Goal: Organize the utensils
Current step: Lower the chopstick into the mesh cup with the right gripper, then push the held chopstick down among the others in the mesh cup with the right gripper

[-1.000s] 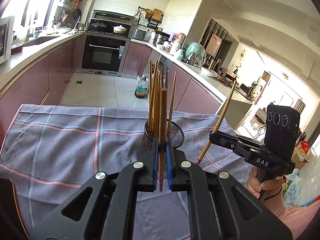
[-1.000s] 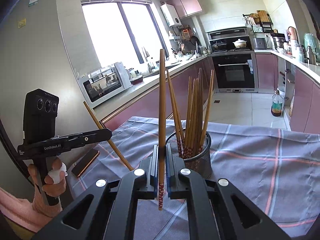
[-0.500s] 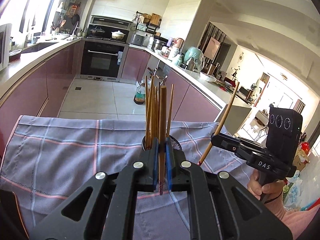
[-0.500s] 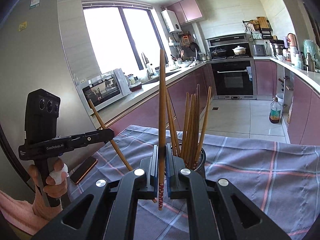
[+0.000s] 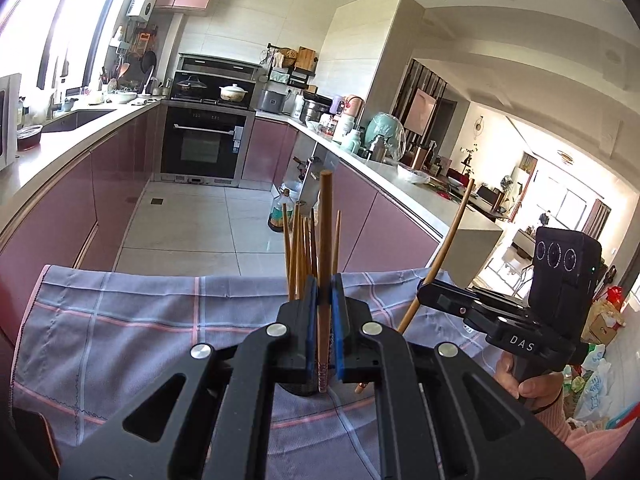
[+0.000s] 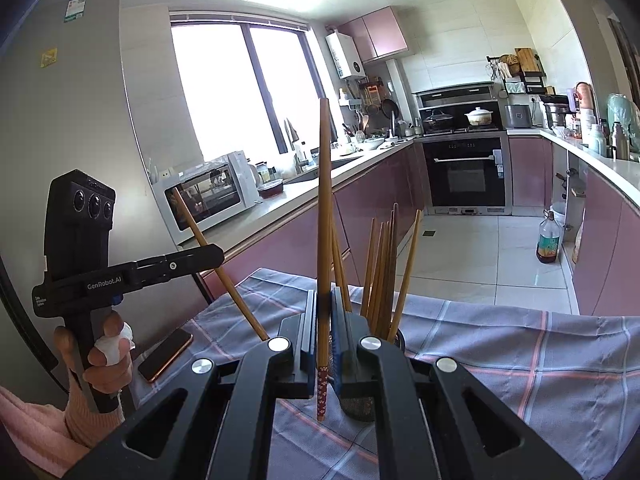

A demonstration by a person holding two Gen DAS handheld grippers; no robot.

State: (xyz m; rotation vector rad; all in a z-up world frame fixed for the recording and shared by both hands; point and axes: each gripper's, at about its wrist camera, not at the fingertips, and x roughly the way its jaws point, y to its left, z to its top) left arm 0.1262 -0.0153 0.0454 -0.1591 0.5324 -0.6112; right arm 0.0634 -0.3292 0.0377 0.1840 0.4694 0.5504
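Note:
My left gripper (image 5: 324,304) is shut on one upright wooden chopstick (image 5: 325,240). My right gripper (image 6: 323,312) is shut on another upright wooden chopstick (image 6: 323,208) with a patterned red tip. A black mesh holder (image 6: 360,402) with several chopsticks (image 6: 384,272) stands on the checked cloth just behind both grippers, mostly hidden by the jaws. In the left wrist view the bundle of chopsticks (image 5: 298,248) rises just left of my held one. The right gripper also shows in the left wrist view (image 5: 424,294), and the left gripper in the right wrist view (image 6: 216,254).
A grey checked cloth (image 5: 120,320) covers the table. A phone (image 6: 166,354) lies on the cloth near the left hand. Kitchen counters, an oven (image 5: 204,142) and a microwave (image 6: 208,196) lie beyond. An oil bottle (image 6: 548,242) stands on the floor.
Both grippers have risen and tilted up with their chopsticks; the holder has sunk lower in both views and is now mostly hidden behind the jaws.

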